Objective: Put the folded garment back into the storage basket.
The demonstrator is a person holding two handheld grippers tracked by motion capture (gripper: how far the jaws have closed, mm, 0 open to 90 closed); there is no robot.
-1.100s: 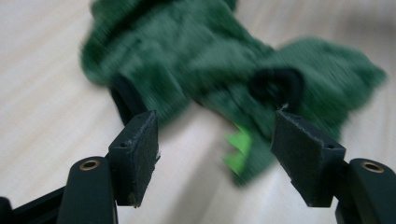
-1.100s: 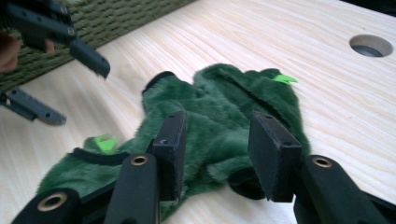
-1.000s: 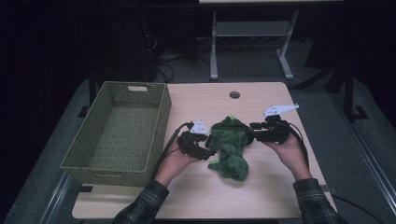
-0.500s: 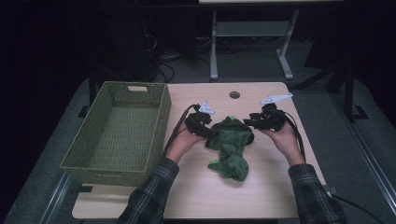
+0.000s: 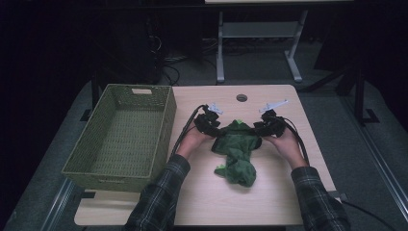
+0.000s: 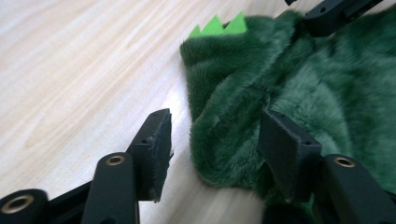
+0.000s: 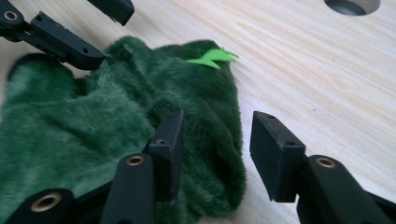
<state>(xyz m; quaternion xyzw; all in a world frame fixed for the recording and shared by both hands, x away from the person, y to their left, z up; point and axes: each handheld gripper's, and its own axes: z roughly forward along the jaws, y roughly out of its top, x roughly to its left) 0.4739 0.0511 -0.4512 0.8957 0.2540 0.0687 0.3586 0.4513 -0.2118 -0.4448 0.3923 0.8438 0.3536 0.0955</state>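
From the high view, a green plush cloth (image 5: 238, 151) lies mid-table (image 5: 269, 202) between the left gripper (image 5: 215, 129) and right gripper (image 5: 260, 129), beside a woven basket (image 5: 120, 137). The left gripper view adds light-green spikes (image 6: 219, 25) and a plush fold between its jaws, which have just been closing, one pad clear. In the right gripper view, a cable hole (image 7: 352, 5) shows; the jaws straddle the cloth's edge, half-wide.

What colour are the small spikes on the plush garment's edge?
Bright lime green, against the dark green plush garment. The spikes show best in the left gripper view.
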